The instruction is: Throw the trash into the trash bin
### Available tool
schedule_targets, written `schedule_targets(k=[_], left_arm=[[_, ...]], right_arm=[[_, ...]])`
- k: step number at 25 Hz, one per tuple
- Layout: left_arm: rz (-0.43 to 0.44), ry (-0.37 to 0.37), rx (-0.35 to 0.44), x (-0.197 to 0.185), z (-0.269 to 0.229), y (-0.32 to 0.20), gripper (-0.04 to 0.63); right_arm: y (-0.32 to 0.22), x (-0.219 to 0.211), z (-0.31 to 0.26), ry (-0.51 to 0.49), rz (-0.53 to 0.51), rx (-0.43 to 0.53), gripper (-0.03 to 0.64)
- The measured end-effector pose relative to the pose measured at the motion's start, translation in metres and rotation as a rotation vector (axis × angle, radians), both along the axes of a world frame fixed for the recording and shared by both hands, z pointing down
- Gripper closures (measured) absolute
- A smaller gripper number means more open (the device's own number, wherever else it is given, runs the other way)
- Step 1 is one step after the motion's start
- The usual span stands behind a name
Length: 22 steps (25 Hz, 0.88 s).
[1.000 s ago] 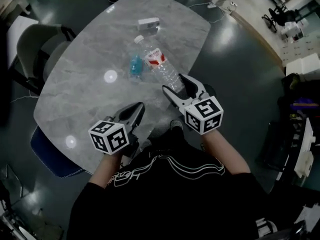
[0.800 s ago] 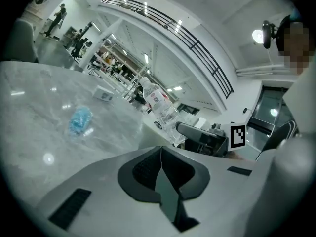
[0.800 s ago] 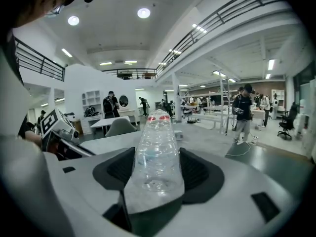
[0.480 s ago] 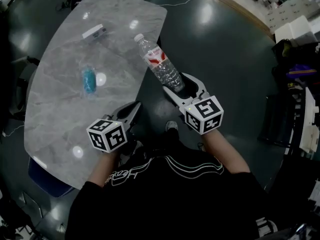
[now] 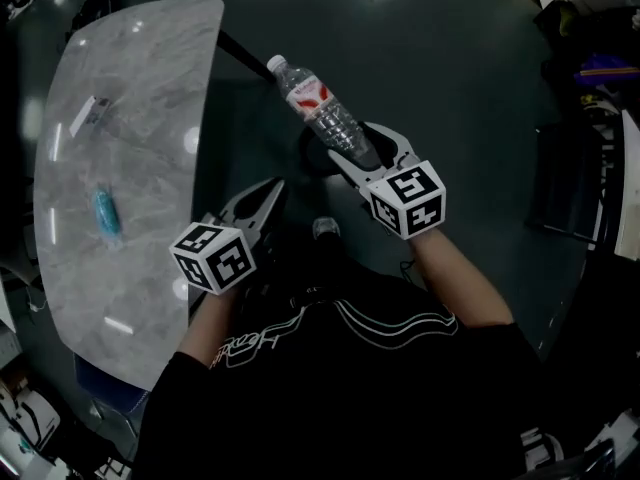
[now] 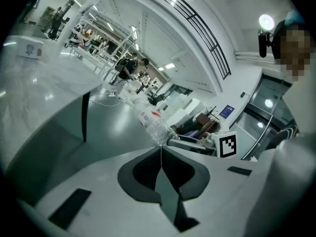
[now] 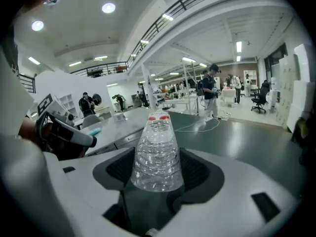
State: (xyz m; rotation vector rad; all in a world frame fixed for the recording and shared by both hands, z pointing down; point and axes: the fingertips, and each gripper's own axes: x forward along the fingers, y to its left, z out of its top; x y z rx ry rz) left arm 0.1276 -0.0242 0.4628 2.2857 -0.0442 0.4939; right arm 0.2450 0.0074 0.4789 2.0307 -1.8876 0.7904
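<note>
Grey marble table [image 5: 130, 118], dark glossy floor [image 5: 450, 68], ceiling lights [image 7: 108, 7]

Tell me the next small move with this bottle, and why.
Probably carry the bottle away from the table with the right gripper clamped on it, and don't let go: it hangs over the floor and no bin shows in any view.

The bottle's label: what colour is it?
Red and white label on the clear bottle, best seen in the head view.

You wore a black short-sleeved shirt [image 5: 340, 398] with white curved lines; your left tool [image 5: 270, 188] and right tool [image 5: 356, 148] carried black-and-white marker cubes [image 5: 213, 258].
</note>
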Motion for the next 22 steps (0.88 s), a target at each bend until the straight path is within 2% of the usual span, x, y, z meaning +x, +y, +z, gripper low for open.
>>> schedule_targets(k=[4, 10, 15, 19, 22], left_arm=[[0.059, -0.088, 0.014, 0.034, 0.040, 0.016, 0.584], [0.074, -0.209, -0.068, 0.040, 0.130, -0.003, 0.584], [0.106, -0.311, -0.120, 0.037, 0.199, -0.006, 0.584], [0.123, -0.344, -0.182, 0.044, 0.239, -0.008, 0.584], [0.136, -0.362, -0.205, 0.050, 0.261, -0.010, 0.584]], right_arm=[[0.033, 0.037, 0.072, -0.083, 0.064, -0.111, 0.310], [0.043, 0.055, 0.185, -0.153, 0.109, -0.303, 0.310], [0.059, 0.052, 0.281, -0.219, 0.076, -0.516, 0.310], [0.063, 0.057, 0.348, -0.218, 0.065, -0.660, 0.310], [0.064, 0.054, 0.393, -0.201, 0.013, -0.776, 0.310]])
